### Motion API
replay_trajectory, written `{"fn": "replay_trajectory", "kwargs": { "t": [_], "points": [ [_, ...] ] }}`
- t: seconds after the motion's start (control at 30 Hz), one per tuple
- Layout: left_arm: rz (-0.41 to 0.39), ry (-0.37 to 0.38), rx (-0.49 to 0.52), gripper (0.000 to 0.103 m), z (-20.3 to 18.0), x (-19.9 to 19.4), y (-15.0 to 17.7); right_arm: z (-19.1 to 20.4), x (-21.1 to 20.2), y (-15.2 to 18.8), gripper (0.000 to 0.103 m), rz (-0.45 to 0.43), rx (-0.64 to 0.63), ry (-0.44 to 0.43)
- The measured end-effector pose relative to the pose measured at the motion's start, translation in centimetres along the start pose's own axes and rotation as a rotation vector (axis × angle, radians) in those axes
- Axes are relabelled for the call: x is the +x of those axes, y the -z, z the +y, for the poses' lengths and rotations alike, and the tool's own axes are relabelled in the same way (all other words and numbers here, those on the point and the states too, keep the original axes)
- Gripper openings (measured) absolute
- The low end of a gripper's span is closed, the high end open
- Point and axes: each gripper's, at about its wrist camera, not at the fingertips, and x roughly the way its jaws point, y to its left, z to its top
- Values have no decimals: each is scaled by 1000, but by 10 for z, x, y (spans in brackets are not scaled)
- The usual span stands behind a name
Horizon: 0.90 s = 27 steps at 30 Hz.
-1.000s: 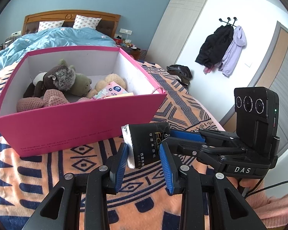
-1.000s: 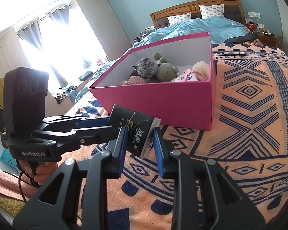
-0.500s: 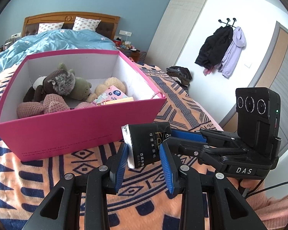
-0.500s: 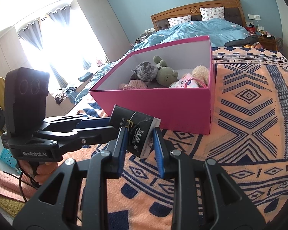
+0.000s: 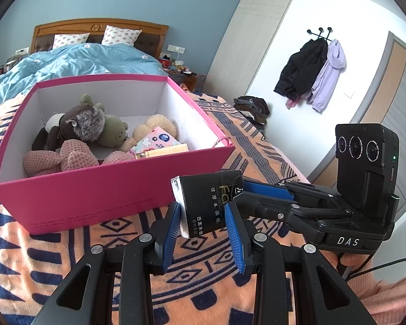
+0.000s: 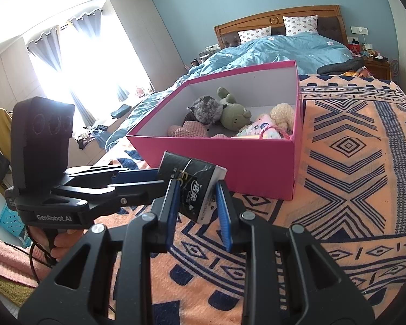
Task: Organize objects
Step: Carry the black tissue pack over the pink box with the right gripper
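A black tissue pack (image 5: 205,203) hangs in the air just in front of the pink box (image 5: 116,187), above the patterned blanket. My left gripper (image 5: 203,216) is shut on its lower end, blue pads on both sides. From the right, my right gripper (image 5: 246,192) is shut on the other end. In the right wrist view the tissue pack (image 6: 192,181) sits between the right gripper (image 6: 197,197) pads, with the left gripper (image 6: 154,177) coming in from the left. The open pink box (image 6: 230,162) holds several plush toys (image 5: 86,124) and a flowered packet (image 5: 157,140).
The orange and navy blanket (image 6: 346,178) covers the bed's near end. A blue duvet (image 5: 75,62) and wooden headboard (image 5: 94,27) lie behind the box. Coats (image 5: 311,73) hang on the right wall. A cluttered nightstand (image 6: 370,59) stands beside the bed.
Both grippers keep their hold on the tissue pack. The pink box sits slightly lower in both views and shows a little more of its inside.
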Motion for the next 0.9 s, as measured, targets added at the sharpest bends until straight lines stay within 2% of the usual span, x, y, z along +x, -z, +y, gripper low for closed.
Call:
{"fn": "replay_trajectory", "kwargs": {
  "t": [0.9],
  "points": [
    [-20,5,18,33,-1,5,-20,0,-5,-18,30,-36,-36,14]
  ]
}}
